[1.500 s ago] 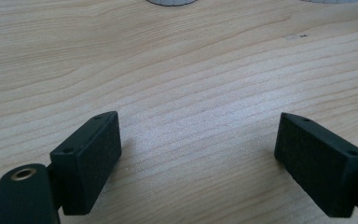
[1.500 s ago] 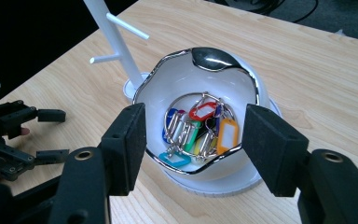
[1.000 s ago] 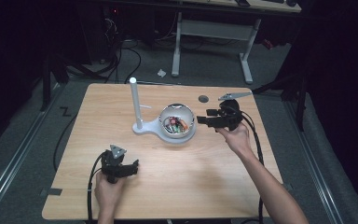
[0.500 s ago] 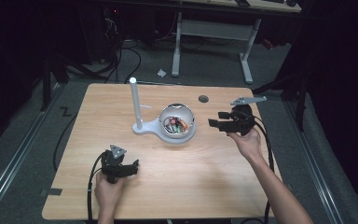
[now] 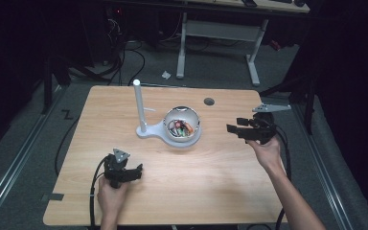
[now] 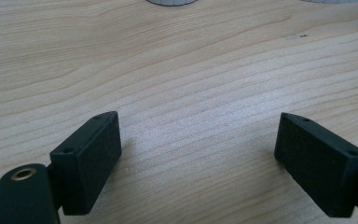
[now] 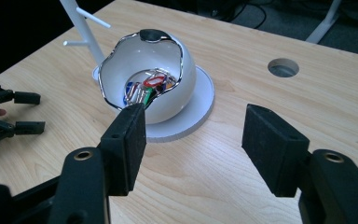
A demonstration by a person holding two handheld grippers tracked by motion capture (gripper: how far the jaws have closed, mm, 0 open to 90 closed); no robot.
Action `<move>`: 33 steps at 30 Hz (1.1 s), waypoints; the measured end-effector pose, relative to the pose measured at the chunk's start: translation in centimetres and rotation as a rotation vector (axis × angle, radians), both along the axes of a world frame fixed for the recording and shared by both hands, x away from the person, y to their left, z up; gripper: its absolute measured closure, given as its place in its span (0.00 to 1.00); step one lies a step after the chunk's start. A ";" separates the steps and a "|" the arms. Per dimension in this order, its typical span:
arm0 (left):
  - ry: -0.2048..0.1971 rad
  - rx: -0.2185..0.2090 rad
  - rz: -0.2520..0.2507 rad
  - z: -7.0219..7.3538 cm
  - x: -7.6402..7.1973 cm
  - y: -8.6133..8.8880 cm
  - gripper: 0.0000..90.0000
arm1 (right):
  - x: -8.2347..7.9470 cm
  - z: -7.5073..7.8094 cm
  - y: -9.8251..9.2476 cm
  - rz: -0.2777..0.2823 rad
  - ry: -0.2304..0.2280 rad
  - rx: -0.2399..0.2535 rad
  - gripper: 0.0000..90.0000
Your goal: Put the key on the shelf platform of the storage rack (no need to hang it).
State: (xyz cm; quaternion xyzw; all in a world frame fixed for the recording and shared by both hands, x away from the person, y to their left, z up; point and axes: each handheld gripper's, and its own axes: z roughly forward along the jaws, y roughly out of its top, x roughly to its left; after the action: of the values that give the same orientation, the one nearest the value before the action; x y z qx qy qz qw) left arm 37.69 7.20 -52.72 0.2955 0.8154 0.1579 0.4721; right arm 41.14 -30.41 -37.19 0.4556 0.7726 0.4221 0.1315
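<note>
A white egg-shaped bowl [image 5: 182, 125] [image 7: 168, 86] with coloured paper clips [image 7: 147, 89] inside sits on a round white base [image 5: 165, 135] from which a white post [image 5: 138, 105] rises. My right gripper [image 5: 234, 125] [image 7: 193, 133] hovers open to the right of the bowl, its jaws aimed at it and apart from it, with nothing between them. My left gripper [image 5: 136, 171] [image 6: 200, 158] rests low over the bare wood near the table's front left, open and empty.
The wooden table [image 5: 220, 167] has a round cable hole [image 5: 209, 101] [image 7: 283, 67] behind the bowl. In the right gripper view the other gripper [image 7: 9, 112] shows at the far left. Dark floor, cables and a desk frame [image 5: 220, 28] lie beyond the table.
My right gripper has drawn back to the right, away from the bowl, and stands open. The left gripper has stayed put.
</note>
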 end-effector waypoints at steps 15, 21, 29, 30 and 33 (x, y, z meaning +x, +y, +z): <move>-0.001 0.002 -0.002 0.0 0.0 0.0 0.17 | -2.8 0.1 -1.7 -0.053 -0.031 -0.029 0.47; 0.001 -0.002 0.002 0.0 0.0 0.0 0.17 | -3.6 0.1 -2.4 -0.074 -0.030 -0.029 0.47; -0.003 0.006 -0.008 0.0 0.0 0.0 0.17 | -4.7 -0.8 -3.3 -0.098 -0.031 -0.011 0.48; -0.003 0.006 -0.008 0.0 0.0 0.0 0.17 | -4.9 -0.9 -3.4 -0.102 -0.029 -0.007 0.48; 0.002 -0.005 0.005 0.0 0.0 0.0 0.17 | -5.3 -1.3 -3.7 -0.108 -0.020 0.007 0.48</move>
State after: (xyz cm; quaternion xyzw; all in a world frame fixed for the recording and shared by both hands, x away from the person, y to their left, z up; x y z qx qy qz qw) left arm 37.69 7.16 -52.69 0.2924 0.8170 0.1568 0.4716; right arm 35.88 -34.14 -38.47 0.4931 0.7439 0.4216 0.1602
